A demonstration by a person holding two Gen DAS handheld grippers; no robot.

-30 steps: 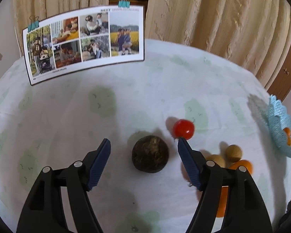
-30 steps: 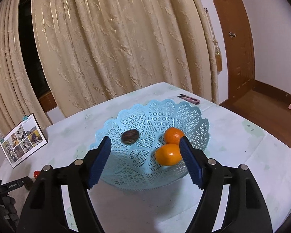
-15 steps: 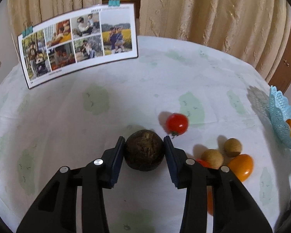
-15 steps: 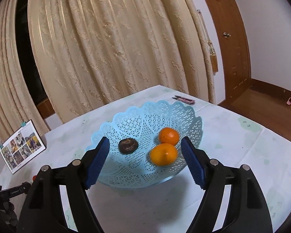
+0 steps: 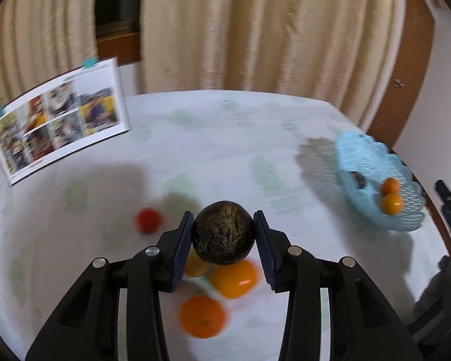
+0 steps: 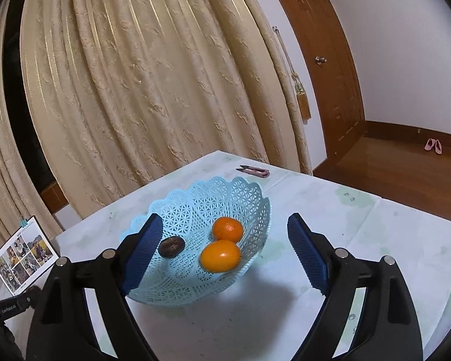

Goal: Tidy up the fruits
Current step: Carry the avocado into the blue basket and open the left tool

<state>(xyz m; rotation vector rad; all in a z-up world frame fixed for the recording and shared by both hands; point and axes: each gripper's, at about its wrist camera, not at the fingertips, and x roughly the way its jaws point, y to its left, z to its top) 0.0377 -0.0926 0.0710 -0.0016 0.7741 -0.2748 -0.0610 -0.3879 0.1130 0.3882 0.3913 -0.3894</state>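
**Gripping a dark fruit above the tabletop**

Standing at the far left of the left wrist view, a clipped photo sheet was seen upright on the tabletop. A small red fruit lay to the right of it, blurred. Next, the left tool was seen closed on a dark rough fruit, both blue pads pressed against its sides, and the fruit was held clear of the cloth. Below it, an orange oval fruit and a round orange were seen on the tabletop, with another pale fruit partly hidden behind the left pad. Farther right, the blue basket was seen near the tabletop's edge.

From the right wrist view, the right tool was seen with its jaws opening wide and nothing gripped between them. The basket lay just beyond it, and a small dark fruit, a mandarin and an orange oval fruit were contained in it.
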